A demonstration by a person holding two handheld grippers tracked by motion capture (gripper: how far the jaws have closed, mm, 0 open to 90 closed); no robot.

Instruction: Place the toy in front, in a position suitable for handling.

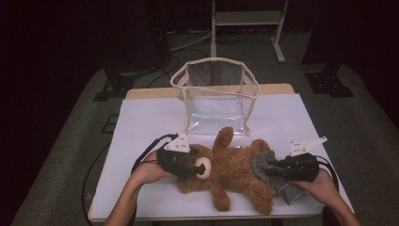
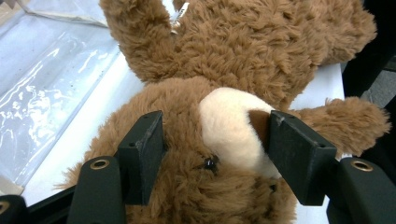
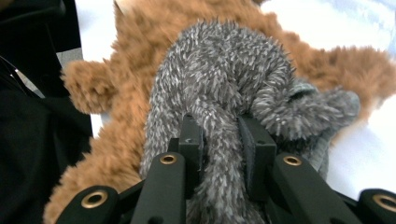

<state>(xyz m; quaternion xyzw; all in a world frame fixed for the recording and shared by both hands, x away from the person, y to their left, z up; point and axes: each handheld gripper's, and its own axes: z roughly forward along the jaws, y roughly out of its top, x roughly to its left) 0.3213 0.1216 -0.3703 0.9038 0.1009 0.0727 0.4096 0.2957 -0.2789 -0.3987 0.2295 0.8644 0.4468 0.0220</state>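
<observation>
A brown teddy bear (image 1: 235, 172) lies on its back on the white table (image 1: 150, 117), head to the left. My left gripper (image 1: 194, 167) is closed around the bear's head. In the left gripper view its jaws (image 2: 215, 140) press into the fur on either side of the cream muzzle (image 2: 229, 128). A grey fuzzy cloth (image 1: 264, 162) is draped over the bear's leg end at the right. My right gripper (image 1: 275, 169) is shut on it, and the right gripper view shows a strand of the grey cloth (image 3: 219, 79) pinched between the pads (image 3: 222, 140).
A clear plastic bag (image 1: 214, 92) with beige trim stands open behind the bear at the table's back middle. The table's front edge (image 1: 211, 217) runs just below the bear's legs. Cables trail from both grippers, and a metal stand (image 1: 247, 19) rises beyond the table.
</observation>
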